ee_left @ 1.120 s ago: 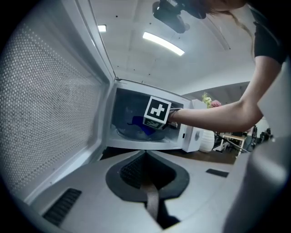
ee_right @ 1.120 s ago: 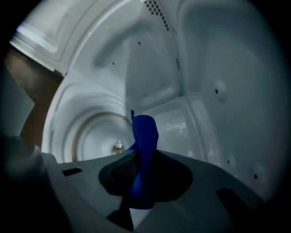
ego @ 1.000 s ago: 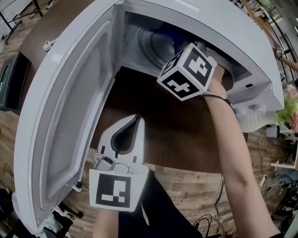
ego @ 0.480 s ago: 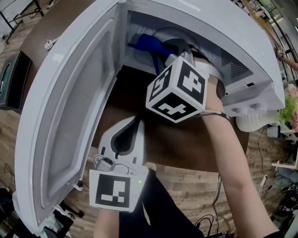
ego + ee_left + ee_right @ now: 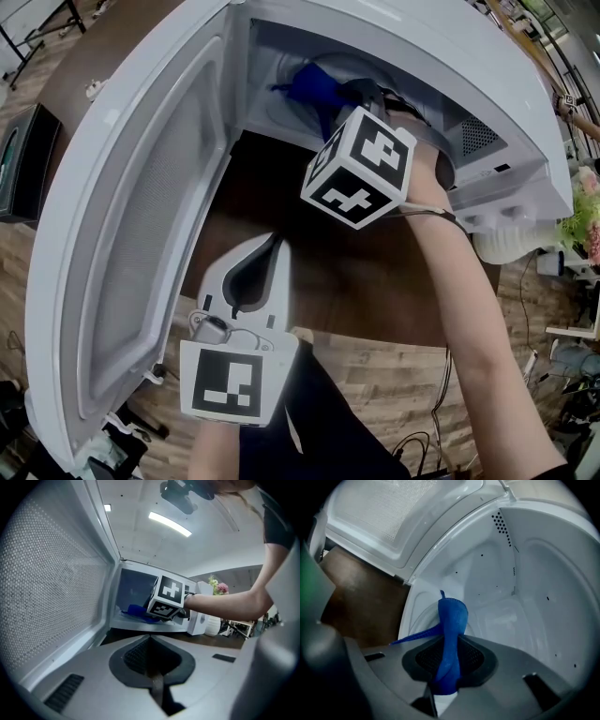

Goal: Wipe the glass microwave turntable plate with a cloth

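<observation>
A white microwave (image 5: 506,103) stands with its door (image 5: 141,234) swung wide to the left. Inside the cavity my right gripper (image 5: 447,667) is shut on a blue cloth (image 5: 451,634), which sticks out ahead of the jaws over the glass turntable plate (image 5: 423,618). From the head view the blue cloth (image 5: 314,89) shows inside the cavity beyond the right gripper's marker cube (image 5: 361,169). My left gripper (image 5: 253,281) hangs low over the brown table, outside the oven, jaws shut with nothing between them. In the left gripper view the cloth (image 5: 136,611) lies on the oven floor.
The brown table (image 5: 347,272) runs below the oven opening. A white vase with flowers (image 5: 572,225) stands at the right of the microwave. The oven's perforated side wall (image 5: 504,522) curves close on the right of the cloth. Wood floor and cables lie below.
The right gripper came back out of the cavity's depth, bringing the blue cloth into sight, then shifted slightly right and up. The left gripper stayed where it was.
</observation>
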`<state>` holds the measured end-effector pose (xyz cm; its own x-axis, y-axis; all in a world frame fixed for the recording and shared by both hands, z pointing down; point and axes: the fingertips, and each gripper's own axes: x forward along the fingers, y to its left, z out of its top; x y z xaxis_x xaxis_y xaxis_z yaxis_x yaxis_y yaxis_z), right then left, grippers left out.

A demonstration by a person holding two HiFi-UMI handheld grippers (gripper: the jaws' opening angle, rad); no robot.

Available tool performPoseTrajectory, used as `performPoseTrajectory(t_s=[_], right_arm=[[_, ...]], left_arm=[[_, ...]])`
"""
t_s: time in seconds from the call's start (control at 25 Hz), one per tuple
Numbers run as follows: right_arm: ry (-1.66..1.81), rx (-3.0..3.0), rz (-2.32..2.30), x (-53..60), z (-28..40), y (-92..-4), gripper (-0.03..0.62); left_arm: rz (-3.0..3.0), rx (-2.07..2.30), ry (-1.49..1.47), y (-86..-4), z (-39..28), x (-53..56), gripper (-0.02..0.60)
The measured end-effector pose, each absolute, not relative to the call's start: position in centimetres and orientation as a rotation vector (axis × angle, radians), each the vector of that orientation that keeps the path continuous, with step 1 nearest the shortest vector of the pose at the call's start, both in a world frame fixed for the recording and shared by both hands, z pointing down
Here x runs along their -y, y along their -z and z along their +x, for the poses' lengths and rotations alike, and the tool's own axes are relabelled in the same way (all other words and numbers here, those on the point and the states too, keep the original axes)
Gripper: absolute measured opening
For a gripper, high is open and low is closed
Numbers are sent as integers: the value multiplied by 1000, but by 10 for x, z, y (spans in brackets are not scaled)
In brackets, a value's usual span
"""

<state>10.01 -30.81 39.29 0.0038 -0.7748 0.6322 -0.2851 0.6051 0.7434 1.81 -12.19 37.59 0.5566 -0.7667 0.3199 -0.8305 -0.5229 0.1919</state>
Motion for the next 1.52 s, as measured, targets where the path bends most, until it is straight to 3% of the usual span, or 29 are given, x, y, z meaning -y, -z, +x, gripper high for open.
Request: performPoseTrajectory(t_s=[0.48,1.52], right_arm=[[520,1365,920,334,151,-393,63],[215,1044,921,361,238,-400,60]], left_arm=[[2483,1298,-277,-376,23,124,3],[2494,1279,-279,-376,23,132,3]])
